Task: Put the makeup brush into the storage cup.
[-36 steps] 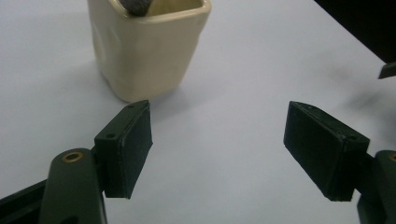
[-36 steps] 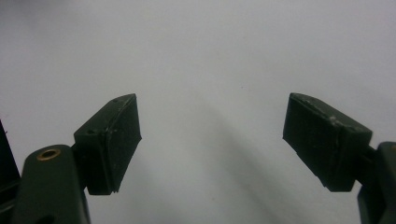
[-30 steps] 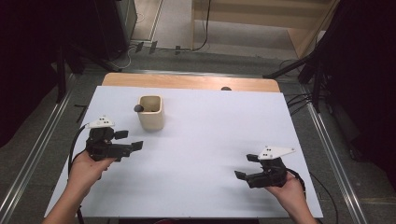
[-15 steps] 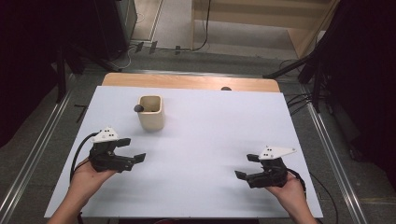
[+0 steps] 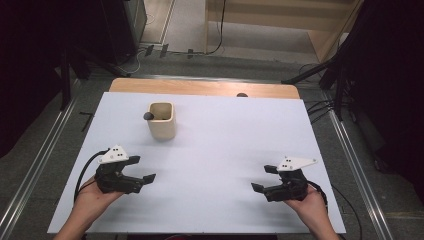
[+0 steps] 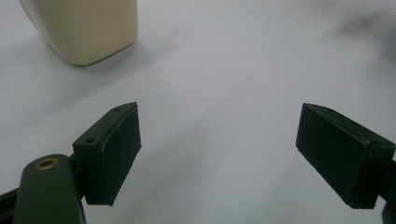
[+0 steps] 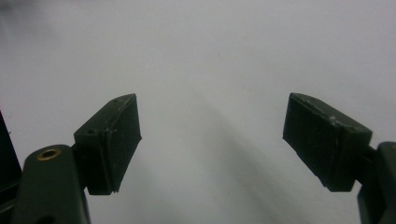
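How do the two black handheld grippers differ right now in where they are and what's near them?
The left gripper sits at the table's left side, below the beige square cup; the right gripper sits at the right side, with bare white tabletop around it. In the left gripper view the cup shows ahead; in the right gripper view, plain tabletop. Both have jaws open, hold nothing and point inward.

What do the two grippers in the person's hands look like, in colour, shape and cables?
Both the left gripper and the right gripper are black, blocky hand-held tools. Each carries a grey three-cornered plate with small dark dots on top and trails a black cable. The fingers are flat, rectangular black pads on angled arms, with a brass-coloured ring at the base. No sleeves are visible on the forearms.
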A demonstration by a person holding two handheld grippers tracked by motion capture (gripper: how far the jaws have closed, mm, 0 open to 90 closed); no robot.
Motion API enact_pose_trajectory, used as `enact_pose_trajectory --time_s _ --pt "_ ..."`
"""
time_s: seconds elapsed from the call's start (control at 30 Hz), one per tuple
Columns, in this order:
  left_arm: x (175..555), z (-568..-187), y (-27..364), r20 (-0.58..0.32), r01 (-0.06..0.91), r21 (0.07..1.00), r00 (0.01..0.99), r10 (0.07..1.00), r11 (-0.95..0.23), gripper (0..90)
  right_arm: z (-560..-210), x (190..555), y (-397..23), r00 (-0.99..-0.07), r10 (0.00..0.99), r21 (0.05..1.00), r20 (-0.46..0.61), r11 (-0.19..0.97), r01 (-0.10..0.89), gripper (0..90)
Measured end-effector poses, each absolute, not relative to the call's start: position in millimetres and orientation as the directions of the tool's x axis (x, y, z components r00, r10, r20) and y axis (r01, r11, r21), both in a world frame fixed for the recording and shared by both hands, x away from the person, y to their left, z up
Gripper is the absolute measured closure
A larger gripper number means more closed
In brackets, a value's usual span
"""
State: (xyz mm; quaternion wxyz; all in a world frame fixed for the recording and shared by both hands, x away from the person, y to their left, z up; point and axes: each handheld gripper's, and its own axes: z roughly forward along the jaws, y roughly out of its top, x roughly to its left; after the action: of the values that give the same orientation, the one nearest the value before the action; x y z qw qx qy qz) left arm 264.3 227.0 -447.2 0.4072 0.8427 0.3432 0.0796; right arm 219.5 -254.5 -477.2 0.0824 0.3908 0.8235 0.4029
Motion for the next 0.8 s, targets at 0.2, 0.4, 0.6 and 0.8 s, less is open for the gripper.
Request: enact_pose_trajectory --time_s 0.2,0.4,0.6,0.8 --pt "260.8 -451.1 228.5 -0.142 0.512 0.735 0.757 0.637 -0.444 14.5 -477.2 219.6 -254.5 -0.680 0.711 0.728 0.178 0.370 0.577 20.0" --pt "258.4 -452.8 230.1 -0.144 0.514 0.733 0.758 0.637 -0.446 14.5 -477.1 219.4 -254.4 -0.680 0.711 0.729 0.178 0.369 0.577 20.0" --pt "256.2 -454.5 232.1 -0.140 0.501 0.740 0.768 0.625 -0.449 14.5 -477.1 219.4 -254.3 -0.679 0.712 0.729 0.178 0.368 0.577 20.1" --pt "255.7 -455.2 232.6 -0.142 0.500 0.739 0.771 0.620 -0.452 14.5 -476.9 219.5 -254.4 -0.678 0.712 0.729 0.179 0.368 0.578 20.1"
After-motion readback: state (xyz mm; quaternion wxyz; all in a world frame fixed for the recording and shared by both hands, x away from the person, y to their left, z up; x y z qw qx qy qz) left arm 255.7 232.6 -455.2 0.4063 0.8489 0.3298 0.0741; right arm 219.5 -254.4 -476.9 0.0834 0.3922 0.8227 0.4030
